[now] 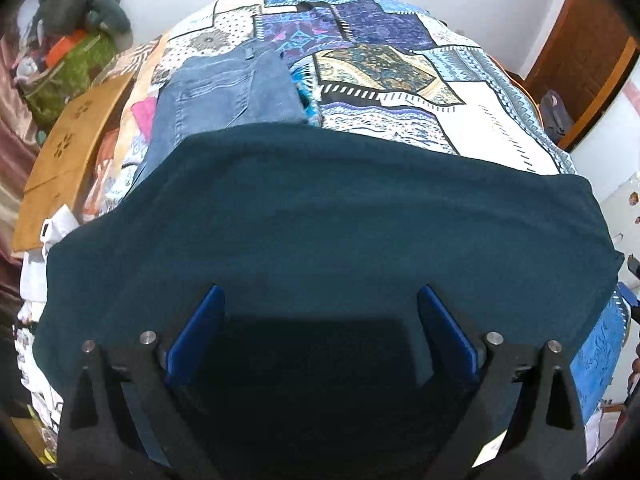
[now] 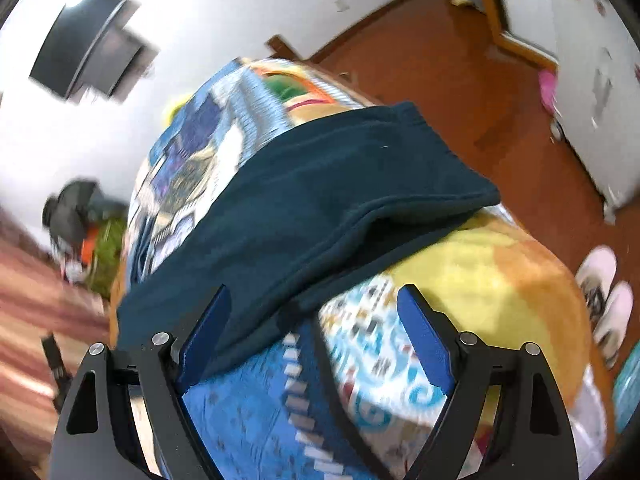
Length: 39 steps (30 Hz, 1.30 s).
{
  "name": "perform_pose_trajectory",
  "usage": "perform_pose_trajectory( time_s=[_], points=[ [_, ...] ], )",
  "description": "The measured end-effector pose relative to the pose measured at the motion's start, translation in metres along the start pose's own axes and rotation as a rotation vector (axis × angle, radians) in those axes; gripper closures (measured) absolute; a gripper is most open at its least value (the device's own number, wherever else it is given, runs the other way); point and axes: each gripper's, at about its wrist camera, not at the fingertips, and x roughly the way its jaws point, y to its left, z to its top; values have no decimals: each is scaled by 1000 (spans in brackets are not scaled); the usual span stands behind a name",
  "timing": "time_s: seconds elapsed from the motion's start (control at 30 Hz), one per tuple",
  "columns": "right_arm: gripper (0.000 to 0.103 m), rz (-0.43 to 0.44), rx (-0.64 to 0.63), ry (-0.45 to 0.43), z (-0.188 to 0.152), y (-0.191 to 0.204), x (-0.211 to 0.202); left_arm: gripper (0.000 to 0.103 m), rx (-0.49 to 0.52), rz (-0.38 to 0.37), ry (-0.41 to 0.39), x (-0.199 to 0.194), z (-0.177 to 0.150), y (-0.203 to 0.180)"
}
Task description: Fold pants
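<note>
Soft, matte teal pants [image 1: 320, 216] folded into a broad slab just ahead of left gripper [image 1: 320, 300], blue pads apart, empty. Right gripper [image 2: 314, 300] likewise spread, gripping nothing, pants edge beside its left pad. Faded denim jeans [image 1: 232, 88] farther ahead on glossy patchwork bedspread [image 1: 440, 92].

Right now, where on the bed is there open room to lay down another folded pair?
Open bedspread lies beyond the dark teal pants, right of the folded jeans. The bed's left edge, by the wooden board, is crowded with clutter.

A bed under a blue-and-white patchwork bedspread [image 1: 400, 92] stands by plain white walls [image 2: 224, 12]. The floor is reddish-brown wood [image 2: 460, 92]. A brown wooden door [image 1: 580, 52] sits at the right, and a dark wall-mounted box [image 2: 88, 36] hangs high.
</note>
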Motion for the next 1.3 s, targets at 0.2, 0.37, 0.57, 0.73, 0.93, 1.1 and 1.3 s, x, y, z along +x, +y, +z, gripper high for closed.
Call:
perform_pose_trajectory(
  time_s=[0.2,0.37,0.57,0.73,0.93,1.1,1.3],
  points=[
    [20,3,98,6,13,-20,14,4,57,-32,6,7,10,-24],
    [37,-42,116,-19,24,-34,20,4,74,-69,12,12,15,-42],
    [78,-40,102,-44,43,-37,19,4,103,-80,-7,9,18,-56],
    [86,-102,-60,-146,53,-5,-4,4,81,-96,-33,0,22,-53],
    [90,-101,-271,-298,59,54,-41,4,40,-114,-78,-17,26,-41],
    [91,-50,-421,-362,57,106,-53,4,22,-126,-119,-33,25,-31],
    [91,33,-632,-340,34,171,-40,4,5,-137,-155,-50,21,-18]
  ],
)
